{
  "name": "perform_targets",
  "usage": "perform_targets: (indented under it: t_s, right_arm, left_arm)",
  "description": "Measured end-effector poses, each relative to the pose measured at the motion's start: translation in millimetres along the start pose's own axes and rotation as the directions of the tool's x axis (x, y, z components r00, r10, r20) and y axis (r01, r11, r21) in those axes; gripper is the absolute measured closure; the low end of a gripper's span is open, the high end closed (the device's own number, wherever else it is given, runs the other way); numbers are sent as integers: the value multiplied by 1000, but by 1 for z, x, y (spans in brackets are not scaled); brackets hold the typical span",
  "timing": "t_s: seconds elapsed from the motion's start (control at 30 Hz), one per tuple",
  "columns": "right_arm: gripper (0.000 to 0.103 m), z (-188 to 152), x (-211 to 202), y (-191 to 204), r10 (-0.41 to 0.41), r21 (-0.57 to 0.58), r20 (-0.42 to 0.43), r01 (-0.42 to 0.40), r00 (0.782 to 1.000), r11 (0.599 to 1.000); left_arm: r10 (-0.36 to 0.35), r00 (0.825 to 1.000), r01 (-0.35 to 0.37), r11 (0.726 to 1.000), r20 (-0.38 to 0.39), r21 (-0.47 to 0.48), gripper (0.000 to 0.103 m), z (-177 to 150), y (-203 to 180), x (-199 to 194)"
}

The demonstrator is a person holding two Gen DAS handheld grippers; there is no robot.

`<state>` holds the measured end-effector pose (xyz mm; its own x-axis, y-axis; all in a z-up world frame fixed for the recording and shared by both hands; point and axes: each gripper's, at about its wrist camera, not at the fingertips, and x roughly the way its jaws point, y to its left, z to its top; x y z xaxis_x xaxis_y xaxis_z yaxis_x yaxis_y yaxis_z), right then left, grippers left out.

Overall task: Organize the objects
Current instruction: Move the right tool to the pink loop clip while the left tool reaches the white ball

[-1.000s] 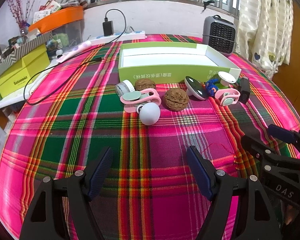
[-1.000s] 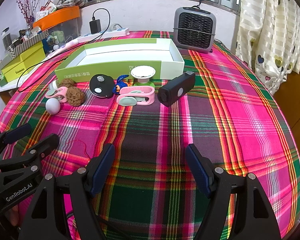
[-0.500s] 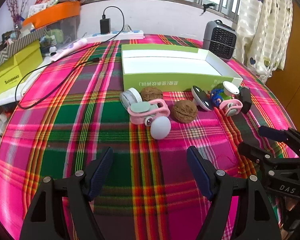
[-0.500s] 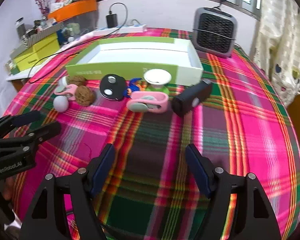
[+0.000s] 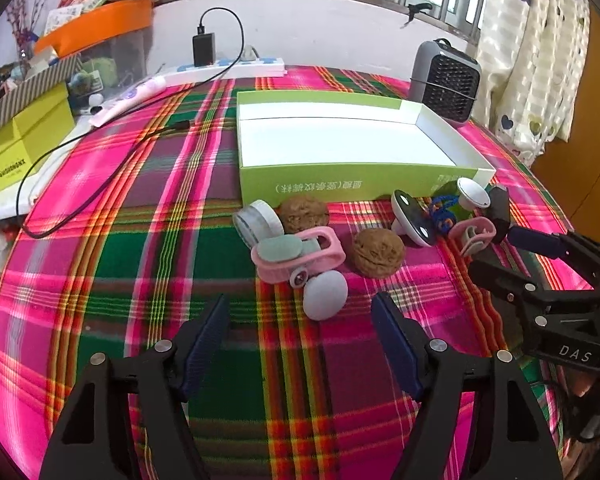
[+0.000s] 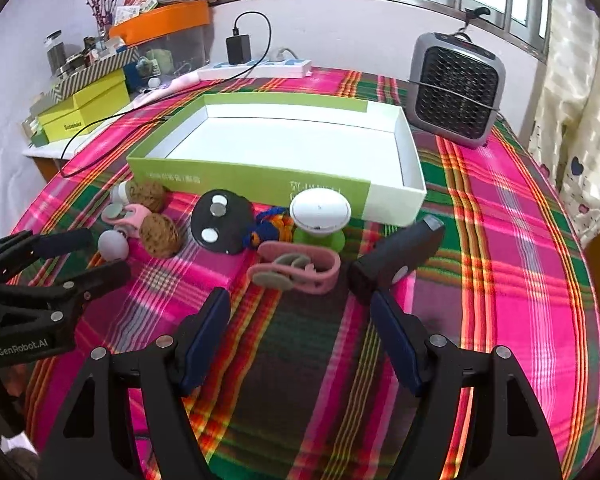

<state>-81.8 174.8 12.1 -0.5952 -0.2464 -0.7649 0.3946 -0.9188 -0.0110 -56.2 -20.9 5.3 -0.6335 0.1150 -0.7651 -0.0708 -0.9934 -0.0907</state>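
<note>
An empty green-and-white box (image 5: 348,152) (image 6: 284,148) lies on the plaid tablecloth. In front of it lies a row of small objects: a white lidded jar (image 5: 257,222), two walnuts (image 5: 378,252) (image 5: 303,209), a pink clip (image 5: 298,256), a pale ball (image 5: 325,294), a black disc (image 6: 222,222), a white-and-green knob (image 6: 320,216), a second pink clip (image 6: 296,268) and a black device (image 6: 396,260). My left gripper (image 5: 300,332) is open just short of the ball. My right gripper (image 6: 300,328) is open just short of the second pink clip.
A grey fan heater (image 6: 456,88) stands behind the box at the right. A power strip with charger (image 5: 228,68) and cable lie at the back. Yellow boxes (image 5: 16,152) and an orange-lidded bin (image 5: 96,36) crowd the left. A curtain (image 5: 532,52) hangs at the right.
Both grippers have moved forward toward the row of objects, which now sits closer to the fingertips. Both stay open and nothing has been picked up.
</note>
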Motion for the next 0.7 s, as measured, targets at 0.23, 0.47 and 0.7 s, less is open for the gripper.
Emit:
perform_targets:
  t_s: [0.23,0.47,0.7]
  right_arm:
    - [36,7,4,-1,28,-14,8,-28,1000,1000]
    - [53,4,6,-2,66,-12,-14,-66,998,998]
    - [63,-1,4,7,128,-26,-28,-129,991,991]
  left_arm:
    - [14,1000,-14,1000,-2,5,31,3,0,3]
    - [14,1000,-14,1000,-2,6,31,3,0,4]
    - [15,1000,-15,1000,-2,5,31,3,0,3]
